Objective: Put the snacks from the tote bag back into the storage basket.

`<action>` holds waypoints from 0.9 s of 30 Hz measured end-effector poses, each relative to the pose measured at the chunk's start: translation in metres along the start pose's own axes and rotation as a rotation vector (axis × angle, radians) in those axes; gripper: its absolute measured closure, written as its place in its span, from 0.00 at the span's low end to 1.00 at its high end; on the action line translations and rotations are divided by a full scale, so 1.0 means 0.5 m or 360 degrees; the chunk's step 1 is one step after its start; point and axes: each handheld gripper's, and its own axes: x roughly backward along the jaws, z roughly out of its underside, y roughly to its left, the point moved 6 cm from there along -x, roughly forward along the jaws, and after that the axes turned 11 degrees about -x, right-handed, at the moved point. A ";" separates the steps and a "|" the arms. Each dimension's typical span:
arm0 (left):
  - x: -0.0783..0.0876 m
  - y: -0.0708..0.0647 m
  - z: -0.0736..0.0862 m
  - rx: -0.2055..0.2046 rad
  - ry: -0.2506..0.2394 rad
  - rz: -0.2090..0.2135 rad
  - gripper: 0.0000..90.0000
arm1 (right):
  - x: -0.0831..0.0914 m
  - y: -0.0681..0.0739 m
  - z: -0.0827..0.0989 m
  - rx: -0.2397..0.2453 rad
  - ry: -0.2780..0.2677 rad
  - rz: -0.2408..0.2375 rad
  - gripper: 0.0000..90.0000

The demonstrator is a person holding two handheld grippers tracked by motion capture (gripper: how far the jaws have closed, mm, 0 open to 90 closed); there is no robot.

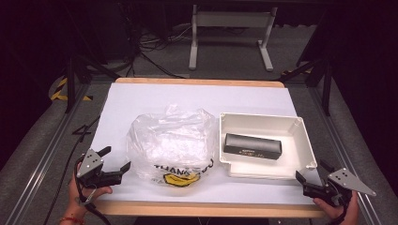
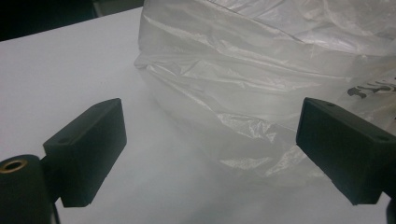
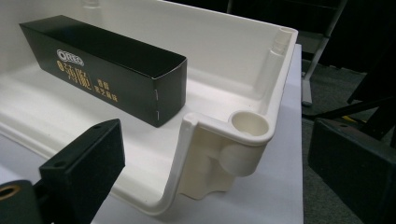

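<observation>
- Looking from the high view: black box (image 1: pixel 252 146) lies in the white tray (image 1: pixel 306 140), long axis across the bench (image 1: pixel 141 93). Right gripper (image 1: pixel 312 178) is nearer, at the tray's near-right corner; left gripper (image 1: pixel 115 161) sits beside the plastic bag (image 1: pixel 171 140).
- Left gripper view: jaws apart, bag (image 2: pixel 261 74) just ahead, untouched.
- Right gripper view: jaws apart, empty; box (image 3: pixel 100 65) ahead-left, beyond the tray rim (image 3: pixel 250 123).

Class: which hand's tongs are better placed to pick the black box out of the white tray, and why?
Right. The right tongs sit open at the white tray corner nearest the black box; the left tongs face the plastic bag.
</observation>
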 end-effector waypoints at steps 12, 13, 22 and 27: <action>0.002 0.003 -0.001 0.0006 -0.0004 -0.0011 0.10 | -0.003 -0.002 0.002 -0.0011 0.0009 0.0019 0.05; 0.002 0.003 -0.001 0.0005 -0.0002 -0.0013 0.10 | -0.003 -0.003 0.002 -0.0010 0.0007 0.0021 0.05; 0.005 0.003 -0.003 0.0002 -0.0003 -0.0022 0.10 | -0.002 -0.004 0.001 -0.0003 0.0003 0.0035 0.05; 0.005 0.006 -0.003 0.0009 -0.0006 -0.0027 0.10 | -0.002 -0.001 0.000 0.0005 0.0001 0.0037 0.05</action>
